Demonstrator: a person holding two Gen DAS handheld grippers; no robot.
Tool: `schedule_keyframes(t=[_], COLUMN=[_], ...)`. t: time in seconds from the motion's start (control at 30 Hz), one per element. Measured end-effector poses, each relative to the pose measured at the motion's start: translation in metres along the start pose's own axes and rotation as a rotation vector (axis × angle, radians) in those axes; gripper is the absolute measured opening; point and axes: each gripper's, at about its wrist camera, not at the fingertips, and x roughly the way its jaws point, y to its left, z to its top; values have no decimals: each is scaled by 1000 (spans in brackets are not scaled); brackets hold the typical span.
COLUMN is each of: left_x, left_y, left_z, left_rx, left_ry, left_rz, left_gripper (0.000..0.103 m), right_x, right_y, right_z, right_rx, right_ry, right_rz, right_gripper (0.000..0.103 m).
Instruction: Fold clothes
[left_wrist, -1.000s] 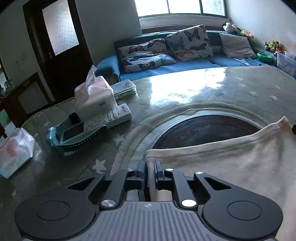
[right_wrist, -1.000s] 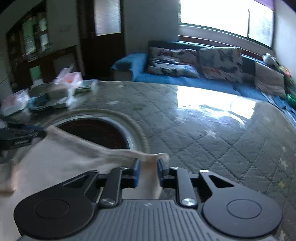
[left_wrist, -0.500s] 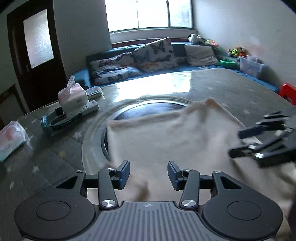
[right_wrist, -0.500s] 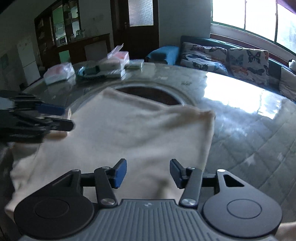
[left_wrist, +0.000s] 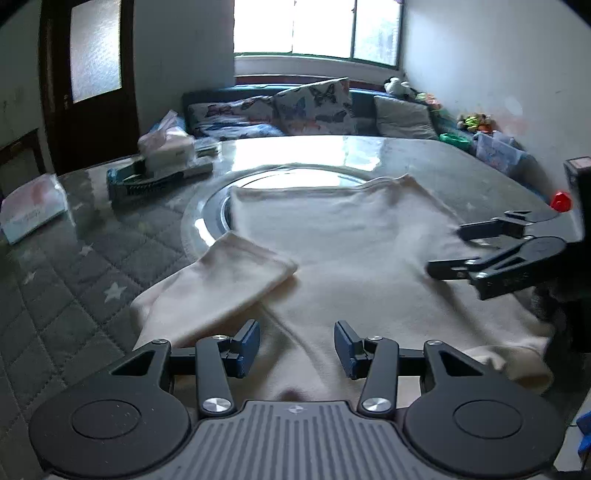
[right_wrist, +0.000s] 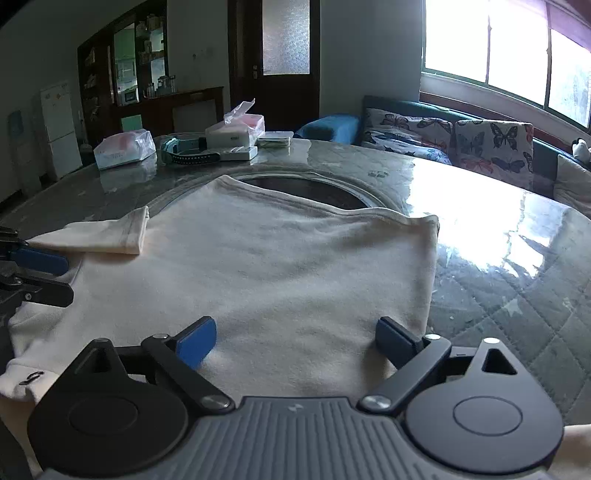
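A cream shirt (left_wrist: 351, 251) lies spread flat on the table, its far hem over a round dark inset. It also shows in the right wrist view (right_wrist: 288, 273). One sleeve (left_wrist: 218, 284) lies out to the left; it shows too in the right wrist view (right_wrist: 99, 234). My left gripper (left_wrist: 296, 345) is open and empty above the near edge of the shirt. My right gripper (right_wrist: 295, 341) is open wide and empty above the shirt's near right part. The right gripper also shows at the right of the left wrist view (left_wrist: 491, 254).
A tissue box (left_wrist: 166, 146), a remote and a teal tray (left_wrist: 144, 181) stand at the far left of the table. A wrapped tissue pack (left_wrist: 33, 206) lies at the left edge. A sofa with butterfly cushions (left_wrist: 314, 107) stands behind the table (left_wrist: 74, 280).
Both grippers let go of the shirt's far corners, opened and drew back to the near side. The shirt now lies spread flat, and the left sleeve has come into view.
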Motion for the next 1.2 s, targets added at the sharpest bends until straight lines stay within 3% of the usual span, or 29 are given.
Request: schedule_keyframes(t=[0.13,0.23,0.37,0.47,0.77,0.97,1.1,1.2], left_x=[5,8,5,2,-4,-15,-9,9], left_y=[5,11,36,63,117,119,94,72], left_z=[0,2,5,3,-18,-15,-2,3], left_rx=[-20,-46,-177,-271,-357,-371,-283,-195], left_ry=[-36,-75,-115,-112,-61,-69,-81,-40], left_rz=[126,286,412,480,671,617,484,390], left_gripper=[50,49,49,49,56,57,58,60], right_x=[1,2,2,2,1,1,2,2], right_y=[0,-1,-1,-1,0,1,2,1], right_z=[0,0,-1,-1,-1,0,-1,-1], right_rx=[-1,2,1,0,-1,-9,-9,-6], right_ry=[4,9,9,10,12,14,13,13], right_rz=[2,9,9,9,8,2,1,3], right_gripper=[101,103,103,103,103,103,103,103])
